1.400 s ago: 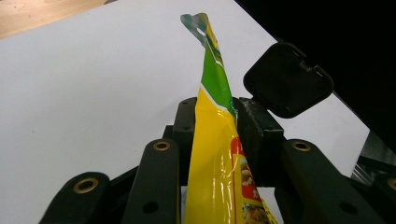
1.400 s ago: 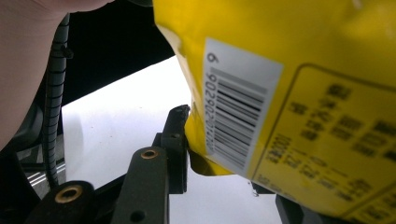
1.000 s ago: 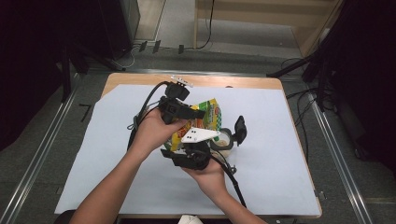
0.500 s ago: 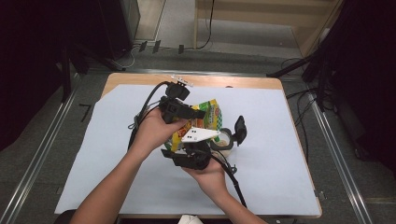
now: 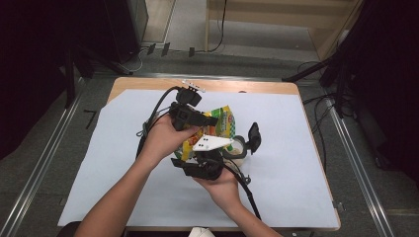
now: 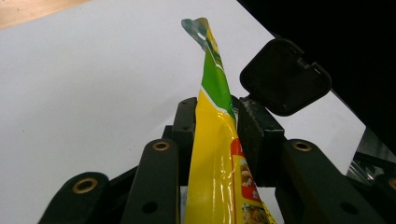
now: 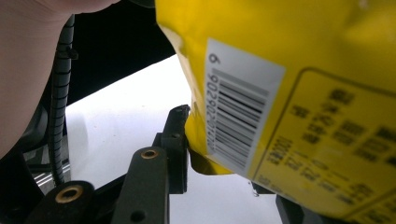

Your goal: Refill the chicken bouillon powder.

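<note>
A yellow and green snack bag [image 5: 220,123] is held above the middle of the table between both grippers. My left gripper [image 5: 210,120] is shut on the bag's flat upper seal [image 6: 212,93], which stands edge-on between its fingers. From below, my right gripper [image 5: 198,147] closes around the bag's lower corner [image 7: 205,163]. The barcode side [image 7: 243,112] faces its camera. Its left finger [image 7: 177,135] touches the bag, and the bag hides the other finger.
A small round container [image 5: 240,148] with an open black flip lid [image 5: 254,136] [image 6: 285,77] stands just right of the bag. White paper [image 5: 306,148] covers the wooden table [image 5: 148,83]. Cables trail from both grippers.
</note>
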The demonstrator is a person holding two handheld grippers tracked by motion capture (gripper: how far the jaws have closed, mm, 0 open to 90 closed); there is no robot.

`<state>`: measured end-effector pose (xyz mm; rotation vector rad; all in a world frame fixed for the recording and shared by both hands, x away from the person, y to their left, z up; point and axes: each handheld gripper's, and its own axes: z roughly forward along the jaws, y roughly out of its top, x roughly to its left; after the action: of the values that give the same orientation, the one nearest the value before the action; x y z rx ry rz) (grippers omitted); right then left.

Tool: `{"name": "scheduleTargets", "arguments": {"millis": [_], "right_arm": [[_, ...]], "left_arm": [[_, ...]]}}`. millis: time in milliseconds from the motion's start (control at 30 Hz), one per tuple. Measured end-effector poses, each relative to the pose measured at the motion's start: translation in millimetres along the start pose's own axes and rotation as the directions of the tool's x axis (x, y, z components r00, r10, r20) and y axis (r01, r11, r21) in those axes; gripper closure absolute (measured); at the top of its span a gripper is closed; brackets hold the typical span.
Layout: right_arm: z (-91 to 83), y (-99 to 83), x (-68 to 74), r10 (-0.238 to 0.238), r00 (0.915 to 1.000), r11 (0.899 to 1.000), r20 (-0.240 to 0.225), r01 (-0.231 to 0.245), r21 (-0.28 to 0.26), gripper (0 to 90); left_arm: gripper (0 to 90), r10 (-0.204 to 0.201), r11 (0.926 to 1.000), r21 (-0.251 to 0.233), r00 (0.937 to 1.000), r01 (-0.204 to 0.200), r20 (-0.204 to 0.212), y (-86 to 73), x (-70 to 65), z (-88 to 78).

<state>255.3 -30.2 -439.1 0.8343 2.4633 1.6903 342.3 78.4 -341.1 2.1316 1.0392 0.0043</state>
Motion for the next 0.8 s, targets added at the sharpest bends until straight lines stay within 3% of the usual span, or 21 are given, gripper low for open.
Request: {"name": "scheduleTargets", "arguments": {"millis": [800], "right_arm": [[0.2,-0.5,-0.8,-0.002,1.0,1.0,0.001,0.002,0.002,66.5]], "left_arm": [[69.8,0.002,1.0,0.006,1.0,-0.002,-0.001,0.1,0.4,1.1]]}}
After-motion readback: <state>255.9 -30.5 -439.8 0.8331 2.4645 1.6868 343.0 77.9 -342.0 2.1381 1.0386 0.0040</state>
